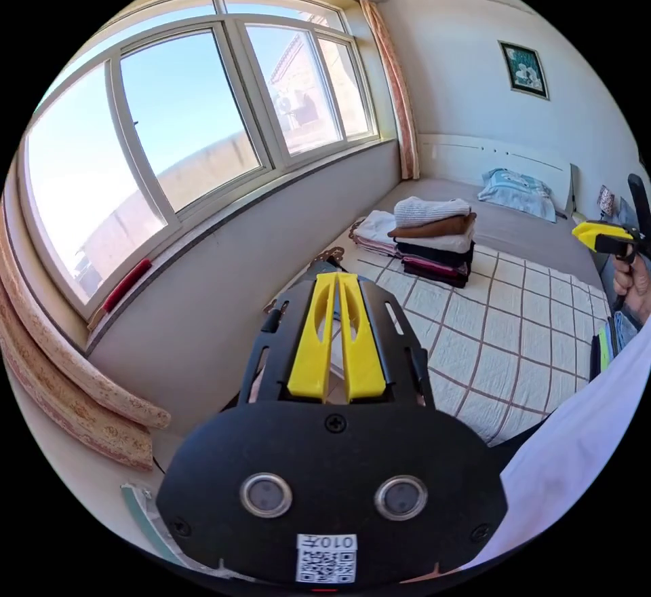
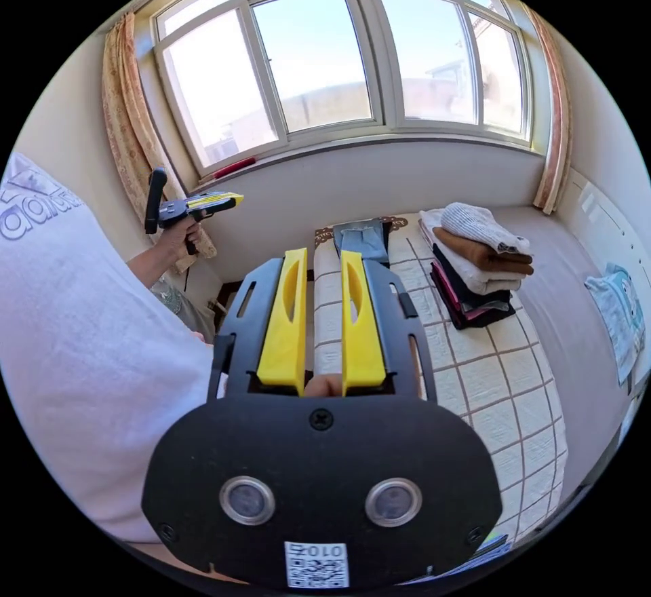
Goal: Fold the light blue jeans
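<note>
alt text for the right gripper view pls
The right tool, yellow jaws slightly apart and empty, is held above a bed with a checked cover. Folded jeans lie at the bed's far end under a wide window, beside a stack of clothes. At left, a person in a white shirt raises the left tool.

My left camera rides behind left gripper, held high over bed's near edge — faces along window wall toward headboard end. My right camera sits behind right gripper, faces straight across bed at window — well back. Both views share quilt, folded clothes stack, window. Each view catches other gripper at frame edge.
</note>
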The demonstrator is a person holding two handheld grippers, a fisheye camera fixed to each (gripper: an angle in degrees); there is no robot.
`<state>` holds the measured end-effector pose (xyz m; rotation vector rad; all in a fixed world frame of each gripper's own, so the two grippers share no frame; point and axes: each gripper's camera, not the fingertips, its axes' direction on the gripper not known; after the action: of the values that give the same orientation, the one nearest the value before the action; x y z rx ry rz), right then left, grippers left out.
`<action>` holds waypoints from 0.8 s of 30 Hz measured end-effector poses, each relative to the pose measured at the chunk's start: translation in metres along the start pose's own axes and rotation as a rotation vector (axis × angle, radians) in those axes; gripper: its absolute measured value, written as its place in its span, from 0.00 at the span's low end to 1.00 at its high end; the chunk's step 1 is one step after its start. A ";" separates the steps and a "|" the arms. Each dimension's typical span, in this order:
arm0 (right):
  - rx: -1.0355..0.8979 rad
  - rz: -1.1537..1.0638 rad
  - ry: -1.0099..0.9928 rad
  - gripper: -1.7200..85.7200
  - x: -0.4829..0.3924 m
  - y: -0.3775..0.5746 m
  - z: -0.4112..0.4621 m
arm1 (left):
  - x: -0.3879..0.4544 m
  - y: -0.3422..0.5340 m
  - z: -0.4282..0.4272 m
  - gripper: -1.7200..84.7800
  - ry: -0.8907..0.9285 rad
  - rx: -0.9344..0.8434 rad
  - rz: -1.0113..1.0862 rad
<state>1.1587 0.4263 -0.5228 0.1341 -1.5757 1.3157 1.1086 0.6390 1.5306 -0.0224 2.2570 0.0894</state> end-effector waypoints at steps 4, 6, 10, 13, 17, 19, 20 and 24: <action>0.005 0.120 0.011 0.17 0.009 -0.034 0.003 | 0.015 0.002 0.127 0.07 0.055 -0.092 0.055; 0.082 0.162 0.026 0.17 0.008 -0.056 0.001 | 0.032 0.000 0.219 0.09 0.091 -0.146 0.143; 0.164 0.172 0.076 0.17 -0.011 -0.132 -0.004 | 0.069 -0.007 0.355 0.12 0.167 -0.267 0.324; 0.034 0.139 0.114 0.18 -0.021 -0.181 0.001 | 0.108 -0.003 0.460 0.14 0.196 -0.305 0.462; -0.013 0.207 0.166 0.18 -0.026 -0.201 -0.006 | 0.176 0.008 0.598 0.19 0.237 -0.402 0.629; -0.060 0.275 0.212 0.17 -0.029 -0.201 -0.009 | 0.206 0.013 0.655 0.20 0.258 -0.505 0.661; -0.063 0.294 0.225 0.17 -0.030 -0.199 -0.011 | 0.225 0.018 0.688 0.21 0.286 -0.543 0.674; -0.090 0.436 0.260 0.17 -0.038 -0.187 -0.020 | 0.292 0.042 0.783 0.22 0.271 -0.643 0.744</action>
<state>1.3082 0.3495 -0.4295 -0.4441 -1.4827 1.5185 1.5246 0.7422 0.8120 0.4858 2.2877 1.2596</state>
